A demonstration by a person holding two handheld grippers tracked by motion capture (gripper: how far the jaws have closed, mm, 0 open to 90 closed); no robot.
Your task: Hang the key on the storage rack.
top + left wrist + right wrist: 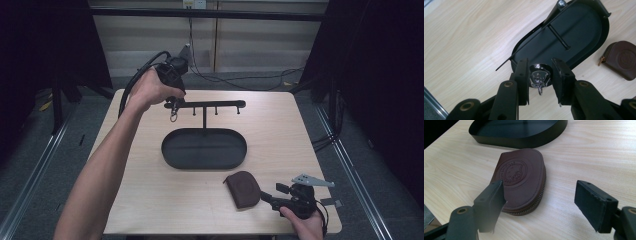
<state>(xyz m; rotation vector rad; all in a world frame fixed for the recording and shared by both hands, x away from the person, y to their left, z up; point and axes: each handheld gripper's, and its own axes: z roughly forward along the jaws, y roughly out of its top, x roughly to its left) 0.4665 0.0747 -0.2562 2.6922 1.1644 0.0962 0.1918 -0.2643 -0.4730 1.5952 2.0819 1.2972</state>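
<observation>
A black stand has an oval tray (210, 150) and a crossbar with pegs (215, 104) on a thin post. My left gripper (173, 107) is at the bar's left end, pointing down. In the left gripper view its jaws (540, 62) are closed on a shiny chrome key clasp (539, 76) with a small ring hanging below it, above the tray (579, 27). A brown leather zip pouch (242, 187) lies flat in front of the tray. My right gripper (270, 192) rests just right of the pouch. In its own view the gripper (540, 185) is open, its left jaw beside the pouch (520, 177).
The light wooden table (150, 190) has bare room left of the tray and along the front left. Cables trail on the floor behind the table. Dark curtains and metal floor rails flank both sides.
</observation>
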